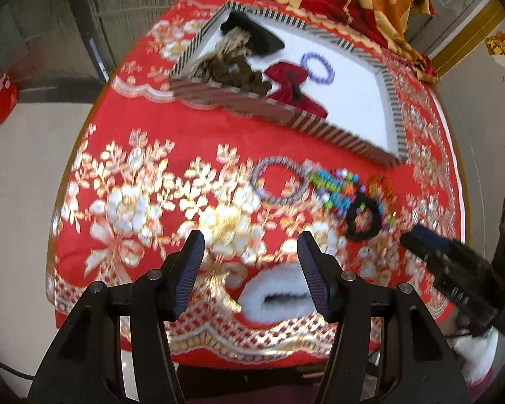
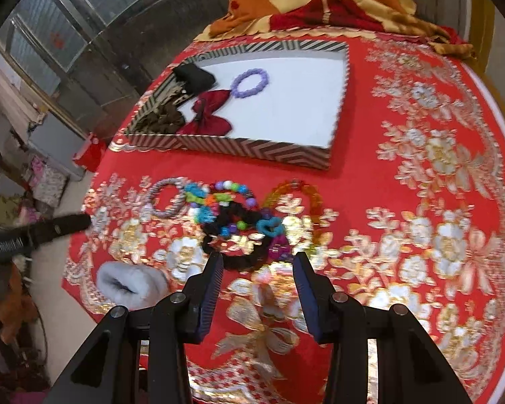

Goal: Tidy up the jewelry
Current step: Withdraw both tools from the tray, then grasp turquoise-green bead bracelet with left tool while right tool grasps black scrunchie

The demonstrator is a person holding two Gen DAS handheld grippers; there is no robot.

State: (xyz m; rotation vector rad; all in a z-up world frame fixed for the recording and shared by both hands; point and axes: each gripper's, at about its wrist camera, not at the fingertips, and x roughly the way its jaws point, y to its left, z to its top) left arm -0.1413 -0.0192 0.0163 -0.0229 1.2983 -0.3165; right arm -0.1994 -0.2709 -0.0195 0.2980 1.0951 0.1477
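A striped tray (image 2: pixel 245 149) with a white floor holds a purple bead bracelet (image 2: pixel 250 82), a red bow (image 2: pixel 207 114), a black item (image 2: pixel 195 77) and brown hair pieces (image 2: pixel 161 119). On the red cloth in front of it lies a pile of jewelry: a silver-grey bangle (image 2: pixel 166 198), colourful bead strings (image 2: pixel 219 198), a black scrunchie (image 2: pixel 239 245) and an amber bracelet (image 2: pixel 296 192). My right gripper (image 2: pixel 257 262) is open, just before the black scrunchie. My left gripper (image 1: pixel 250 242) is open and empty over the cloth, left of the pile (image 1: pixel 346 195). The tray also shows in the left wrist view (image 1: pixel 286 114).
A white fluffy cuff (image 2: pixel 131 284) lies at the table's near edge, also in the left wrist view (image 1: pixel 276 298). A folded orange and red blanket (image 2: pixel 320 0) lies behind the tray. The right gripper shows in the left wrist view (image 1: pixel 454 269). The table edge drops off at left.
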